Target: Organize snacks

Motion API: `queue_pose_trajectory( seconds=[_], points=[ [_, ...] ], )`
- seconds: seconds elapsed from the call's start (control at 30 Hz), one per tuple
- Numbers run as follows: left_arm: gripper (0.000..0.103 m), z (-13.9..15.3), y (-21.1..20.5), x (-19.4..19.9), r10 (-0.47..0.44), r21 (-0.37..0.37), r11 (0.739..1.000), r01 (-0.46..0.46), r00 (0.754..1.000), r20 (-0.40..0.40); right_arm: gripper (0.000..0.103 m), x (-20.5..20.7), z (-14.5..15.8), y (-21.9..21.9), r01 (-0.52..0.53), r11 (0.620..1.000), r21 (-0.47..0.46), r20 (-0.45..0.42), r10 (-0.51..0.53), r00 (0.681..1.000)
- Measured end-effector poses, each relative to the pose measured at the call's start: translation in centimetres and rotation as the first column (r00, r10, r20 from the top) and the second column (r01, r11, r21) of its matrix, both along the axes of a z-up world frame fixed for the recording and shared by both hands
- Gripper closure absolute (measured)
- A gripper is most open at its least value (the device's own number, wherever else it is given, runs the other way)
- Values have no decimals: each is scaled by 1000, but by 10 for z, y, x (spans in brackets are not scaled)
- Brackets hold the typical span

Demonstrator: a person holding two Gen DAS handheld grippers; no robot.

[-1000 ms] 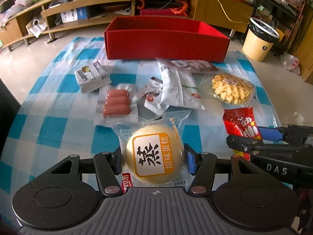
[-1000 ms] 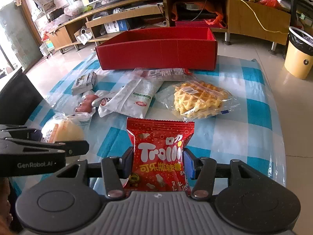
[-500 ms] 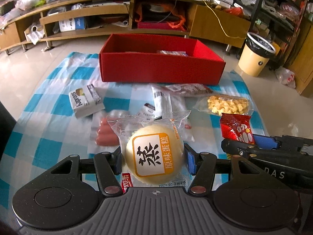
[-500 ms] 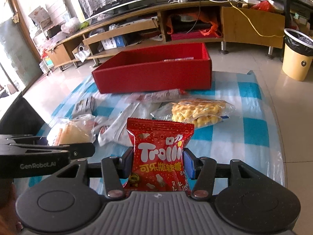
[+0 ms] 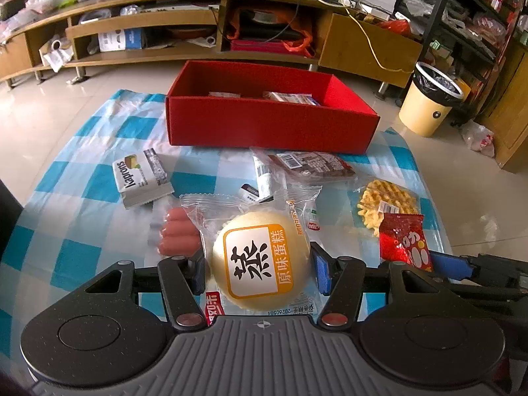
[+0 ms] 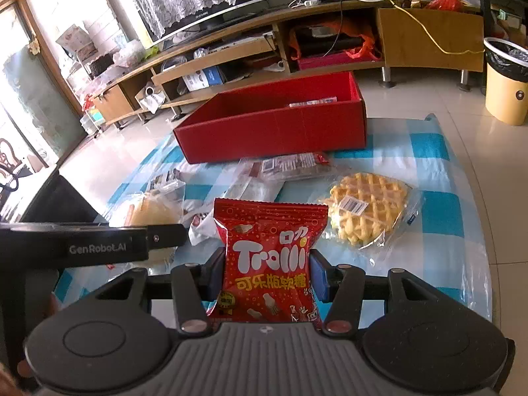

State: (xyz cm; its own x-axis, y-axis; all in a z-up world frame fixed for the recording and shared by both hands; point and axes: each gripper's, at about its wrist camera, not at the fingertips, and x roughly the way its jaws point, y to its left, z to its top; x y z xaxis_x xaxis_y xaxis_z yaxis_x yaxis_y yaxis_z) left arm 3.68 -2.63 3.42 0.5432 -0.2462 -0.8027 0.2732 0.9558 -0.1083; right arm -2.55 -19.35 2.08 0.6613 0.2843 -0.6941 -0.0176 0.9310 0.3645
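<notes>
The left claw [image 5: 260, 270] is clenched on a wrapped steamed cake [image 5: 260, 260], its blue pads pressed to both sides of the round yellow bun. The grip is the same as a second ago, but the cake now hangs higher over the snacks: the sausage pack [image 5: 178, 234], once clear ahead of it, is half hidden behind its wrapper. The right claw [image 6: 267, 274] is clenched on a red Trolli gummy bag [image 6: 269, 260], held upright between the pads as before — it too sits well above the cloth.

Outward, the rest has not moved on the blue-checked cloth [image 5: 66, 198]: a Naprons wafer pack [image 5: 142, 178], a dark-labelled pouch [image 5: 310, 165] and a bagged waffle [image 6: 369, 211] lie loose, apart from one another. Beyond them stands the red box [image 5: 270, 125]. A second ago only its front wall showed; now both views look down over the rim onto its floor, where a few flat packets [image 5: 290, 97] lie against the far side. Past the box are the tiled floor, a low wooden TV stand [image 5: 165, 33] and a yellow bin [image 5: 429, 102].
</notes>
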Motion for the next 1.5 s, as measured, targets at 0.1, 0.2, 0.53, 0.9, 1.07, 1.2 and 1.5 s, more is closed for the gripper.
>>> queue_pose_trajectory(
  seconds=[0.1,0.2,0.53,0.9,1.07,1.2,1.5],
  points=[
    [37,2,-3,0,-9,4,1000,9,1000,10,52,4,3,-3,13,1000,6,9,-13,1000],
    [37,3,-6,4,-9,6,1000,9,1000,14,52,10,6,-5,26,1000,13,24,-26,999],
    [37,11,-13,24,-10,4,1000,10,999,42,52,35,11,-18,55,998,20,40,-55,998],
    [37,14,-17,56,3,8,1000,-4,998,63,52,75,14,-26,71,997,24,63,-73,995],
    [37,14,-18,70,11,12,1000,-12,997,71,52,94,14,-29,67,998,21,68,-69,995],
    [37,14,-18,81,15,16,1000,-16,997,77,52,107,15,-29,65,998,16,78,-66,995],
    [37,17,-21,99,23,15,1000,-25,995,102,52,132,17,-34,67,998,9,88,-68,994]
  ],
)
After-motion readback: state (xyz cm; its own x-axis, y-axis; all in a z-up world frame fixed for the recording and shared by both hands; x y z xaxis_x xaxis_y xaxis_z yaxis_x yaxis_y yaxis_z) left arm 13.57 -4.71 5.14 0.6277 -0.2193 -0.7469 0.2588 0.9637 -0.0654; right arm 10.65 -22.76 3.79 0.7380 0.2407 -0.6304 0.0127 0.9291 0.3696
